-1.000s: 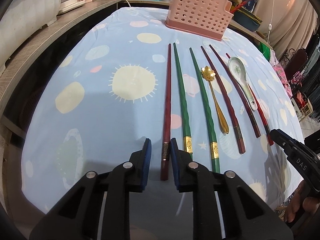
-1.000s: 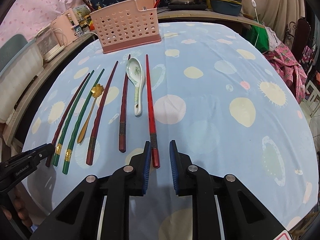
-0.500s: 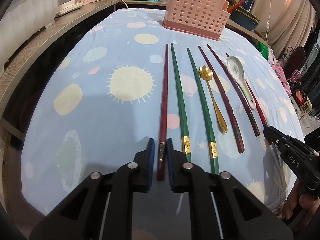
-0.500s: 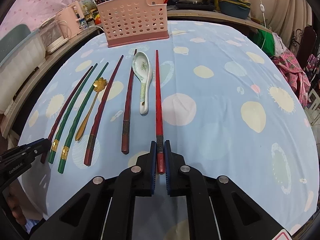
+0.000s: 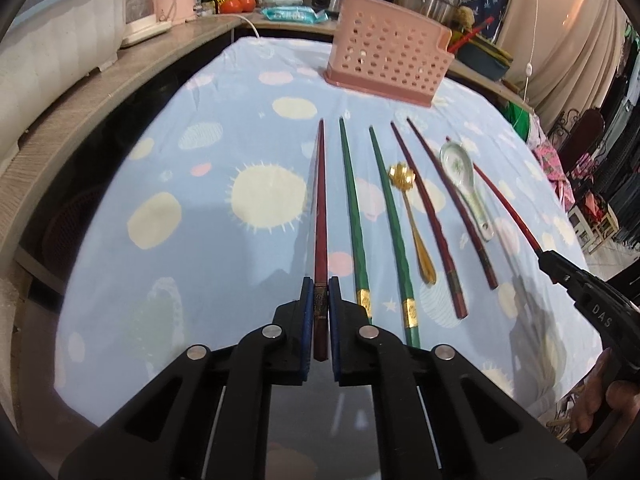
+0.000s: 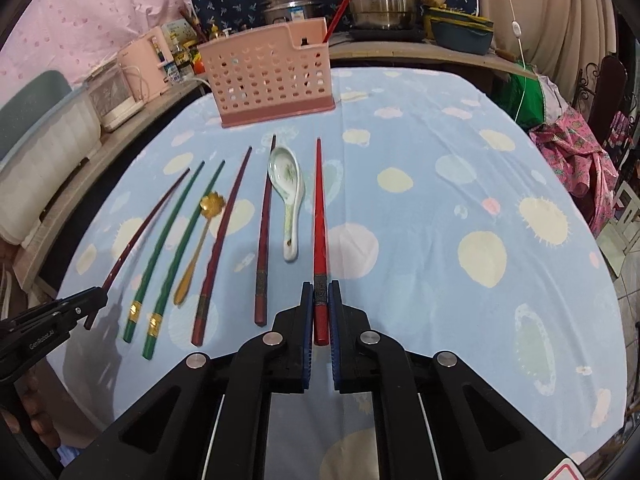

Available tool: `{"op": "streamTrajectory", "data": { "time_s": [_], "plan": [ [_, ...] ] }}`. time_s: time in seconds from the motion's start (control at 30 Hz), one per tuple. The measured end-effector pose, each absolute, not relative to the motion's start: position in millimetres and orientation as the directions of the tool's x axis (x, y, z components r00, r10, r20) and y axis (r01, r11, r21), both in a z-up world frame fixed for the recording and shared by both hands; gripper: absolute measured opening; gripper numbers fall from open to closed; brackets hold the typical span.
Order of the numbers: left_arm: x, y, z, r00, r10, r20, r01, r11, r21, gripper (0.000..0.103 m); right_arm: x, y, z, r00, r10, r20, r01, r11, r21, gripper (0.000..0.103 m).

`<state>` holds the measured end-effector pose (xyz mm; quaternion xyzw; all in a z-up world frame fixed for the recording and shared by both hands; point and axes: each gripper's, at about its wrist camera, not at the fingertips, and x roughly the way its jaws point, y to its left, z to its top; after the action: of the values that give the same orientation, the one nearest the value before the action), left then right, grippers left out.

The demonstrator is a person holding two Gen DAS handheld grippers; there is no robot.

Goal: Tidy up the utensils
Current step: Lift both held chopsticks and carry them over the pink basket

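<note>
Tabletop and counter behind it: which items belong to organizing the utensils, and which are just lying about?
Belong to the job:
left gripper shut on dark red chopstick
right gripper shut on bright red chopstick
green chopsticks
maroon chopsticks
gold spoon
ceramic spoon
pink utensil basket

Just lying about:
steel pots
tomatoes
pink appliance
</note>
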<state>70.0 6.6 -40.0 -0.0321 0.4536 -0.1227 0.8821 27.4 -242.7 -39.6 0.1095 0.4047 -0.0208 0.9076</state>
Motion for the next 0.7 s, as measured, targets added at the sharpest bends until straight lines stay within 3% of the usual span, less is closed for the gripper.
{"op": "streamTrajectory", "data": {
  "time_s": [0.7],
  "plan": [
    [92,24,57,0.711,-0.276,-0.647,0.178,0.961,-0.213,0.007,35,-283,69,0.818,0.03,-0.574,0.156,0.95,0.271,0.007]
  ]
}}
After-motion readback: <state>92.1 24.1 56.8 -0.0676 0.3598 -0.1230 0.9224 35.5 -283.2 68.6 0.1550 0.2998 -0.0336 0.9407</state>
